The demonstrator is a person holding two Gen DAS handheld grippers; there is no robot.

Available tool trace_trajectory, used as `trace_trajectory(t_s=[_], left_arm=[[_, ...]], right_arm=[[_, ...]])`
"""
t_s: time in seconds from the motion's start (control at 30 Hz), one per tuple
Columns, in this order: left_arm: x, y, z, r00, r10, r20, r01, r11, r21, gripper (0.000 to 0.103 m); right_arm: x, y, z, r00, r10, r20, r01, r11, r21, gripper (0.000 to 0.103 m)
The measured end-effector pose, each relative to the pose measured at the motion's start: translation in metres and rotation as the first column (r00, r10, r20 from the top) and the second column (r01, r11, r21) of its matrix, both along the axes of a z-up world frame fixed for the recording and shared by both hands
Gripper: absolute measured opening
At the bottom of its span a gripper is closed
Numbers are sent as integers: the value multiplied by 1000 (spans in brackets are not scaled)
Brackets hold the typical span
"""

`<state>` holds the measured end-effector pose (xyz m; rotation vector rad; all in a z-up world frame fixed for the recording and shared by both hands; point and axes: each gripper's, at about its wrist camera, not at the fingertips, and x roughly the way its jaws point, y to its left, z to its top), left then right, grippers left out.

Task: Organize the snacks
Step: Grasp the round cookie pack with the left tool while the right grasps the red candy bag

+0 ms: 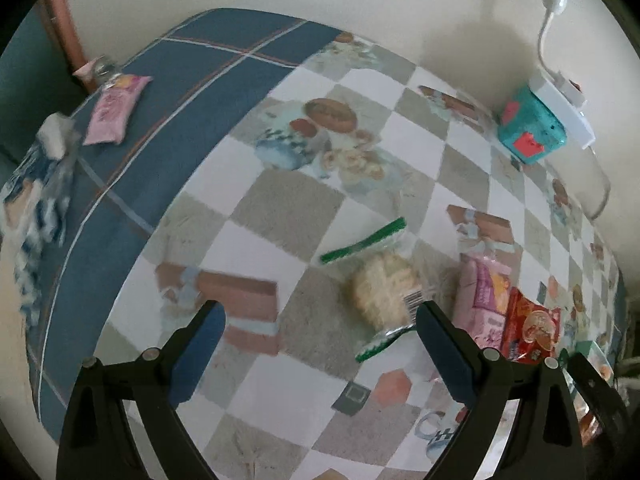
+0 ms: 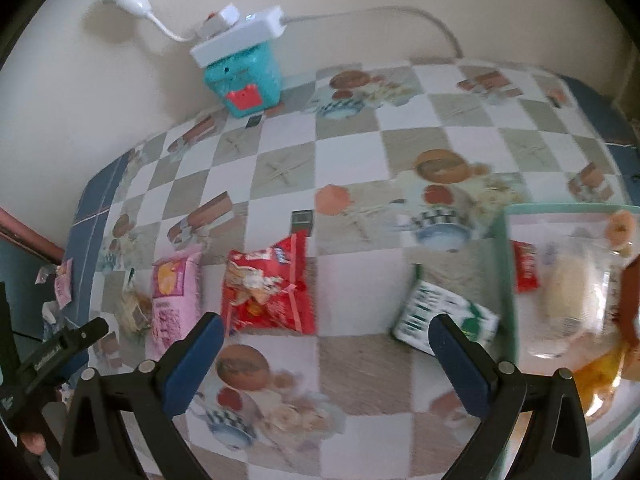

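My left gripper [image 1: 318, 336] is open and empty above the table. A clear pack of pale biscuits with green ends [image 1: 382, 290] lies just ahead of its right finger. A pink snack pack [image 1: 482, 292] and a red snack pack [image 1: 528, 330] lie to its right. My right gripper [image 2: 326, 350] is open and empty. The red pack [image 2: 270, 288] and pink pack [image 2: 174, 300] lie ahead of it to the left. A green and white pack [image 2: 444, 314] lies by its right finger. A clear tray with a green rim [image 2: 504, 280] at the right holds several snacks.
A teal toy box [image 2: 244, 80] with a white power strip [image 2: 240, 38] on it stands at the wall. Another pink pack [image 1: 114, 110] lies on the blue cloth at the table's far left. The left gripper [image 2: 52, 356] shows at the left edge of the right wrist view.
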<state>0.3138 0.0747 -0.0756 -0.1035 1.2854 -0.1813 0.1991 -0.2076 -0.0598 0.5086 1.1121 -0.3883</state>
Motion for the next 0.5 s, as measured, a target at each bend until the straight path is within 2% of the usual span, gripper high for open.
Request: trace_trajectory(t_s=[0.2,0.5], left_arm=[[14,-23,-15,995,-79,-66,79,997,-14,96],[32,-36,-35,994,-30,-103,28,999,-18,96]], right_arm=[[34,9,-15,998,22,-61,-22,1000,1,103],[63,23,-38,988,67,-137,-74,996,-46,103]])
